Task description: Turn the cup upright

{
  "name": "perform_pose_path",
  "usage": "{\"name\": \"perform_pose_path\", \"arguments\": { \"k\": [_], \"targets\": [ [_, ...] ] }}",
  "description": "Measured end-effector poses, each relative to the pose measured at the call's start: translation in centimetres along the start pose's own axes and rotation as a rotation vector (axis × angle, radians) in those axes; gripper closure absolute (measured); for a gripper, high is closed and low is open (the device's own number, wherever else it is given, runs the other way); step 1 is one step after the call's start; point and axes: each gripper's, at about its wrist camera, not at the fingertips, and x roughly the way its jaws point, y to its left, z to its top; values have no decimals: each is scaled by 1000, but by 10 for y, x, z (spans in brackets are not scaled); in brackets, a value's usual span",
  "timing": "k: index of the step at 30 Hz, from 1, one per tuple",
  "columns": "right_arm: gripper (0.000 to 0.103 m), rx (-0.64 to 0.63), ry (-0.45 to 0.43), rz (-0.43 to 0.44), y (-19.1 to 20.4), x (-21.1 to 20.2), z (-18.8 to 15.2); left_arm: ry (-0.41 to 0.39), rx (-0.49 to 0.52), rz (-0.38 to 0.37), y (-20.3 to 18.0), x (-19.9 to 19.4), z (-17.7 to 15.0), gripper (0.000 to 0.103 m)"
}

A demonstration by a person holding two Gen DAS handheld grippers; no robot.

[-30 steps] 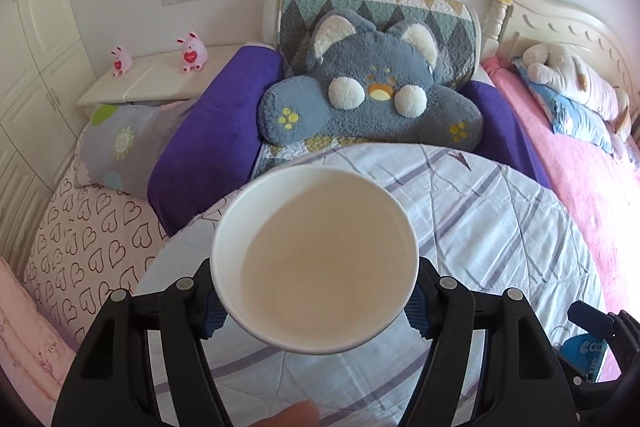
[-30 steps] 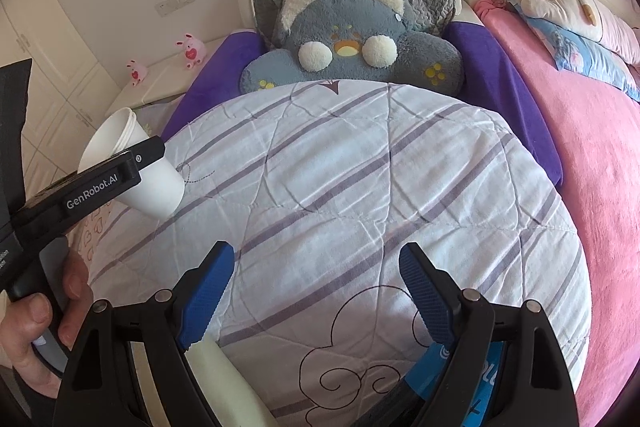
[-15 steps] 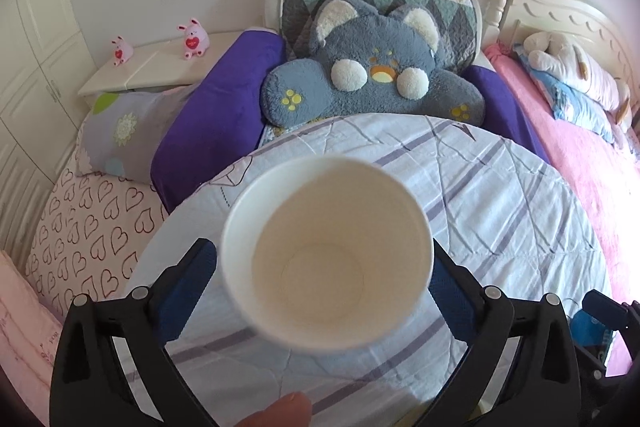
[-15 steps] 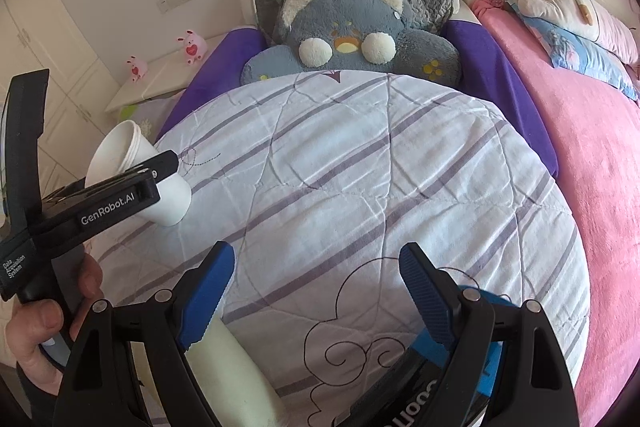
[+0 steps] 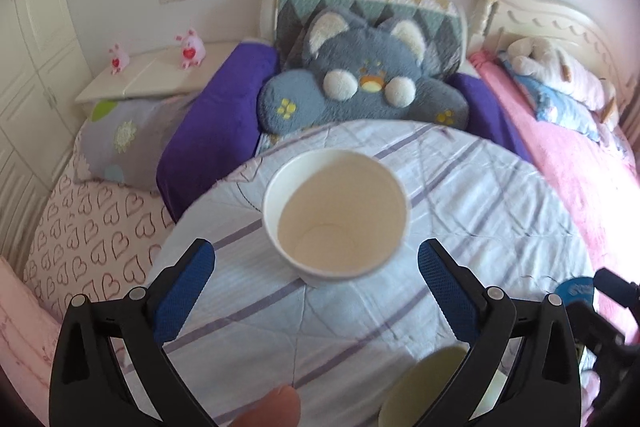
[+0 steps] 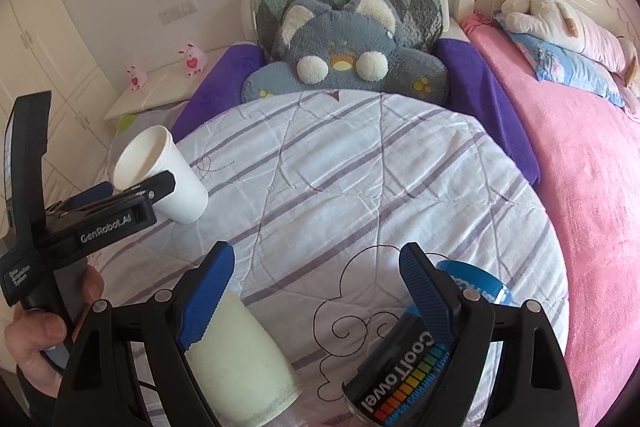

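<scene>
A white paper cup (image 5: 335,217) stands upright, mouth up, on the striped round cushion (image 5: 480,211). It also shows at the left of the right wrist view (image 6: 168,173). My left gripper (image 5: 316,267) is open, its blue pads apart on either side of the cup's base and clear of it. In the right wrist view the left gripper's black finger (image 6: 120,211) sits in front of the cup. My right gripper (image 6: 316,283) is open and holds nothing, over the cushion's front part.
A pale green cup (image 6: 240,359) lies upside down near the right gripper's left finger. A black and blue "CoolTowel" canister (image 6: 404,379) lies on its side under the right finger. A grey cat plush (image 6: 344,63), purple pillows and a pink bed (image 6: 580,187) lie beyond.
The left gripper's jaws opened and let go of the white cup, then drew back. The cup now stands on the cushion. The right gripper barely moved.
</scene>
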Motion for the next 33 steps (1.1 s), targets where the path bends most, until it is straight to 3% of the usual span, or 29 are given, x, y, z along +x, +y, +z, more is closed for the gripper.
{"name": "perform_pose_path", "arguments": {
  "k": [7,10,16,25,33],
  "targets": [
    [17,19,-112,-27,4,-57,-17,-145,71,52,0,-76,-20,0],
    [17,24,-155,-35,4,-85,-35,-176,69,31,4,-113,-40,0],
    [17,24,-176,-82,5,-125,-79,-148,51,13,5,-167,-85,0],
    [17,24,-171,-117,10,-157,-137,-61,46,61,1,-201,-144,0],
    [17,22,-188,-127,13,-180,-162,-79,33,55,-1,-229,-159,0]
  ]
}}
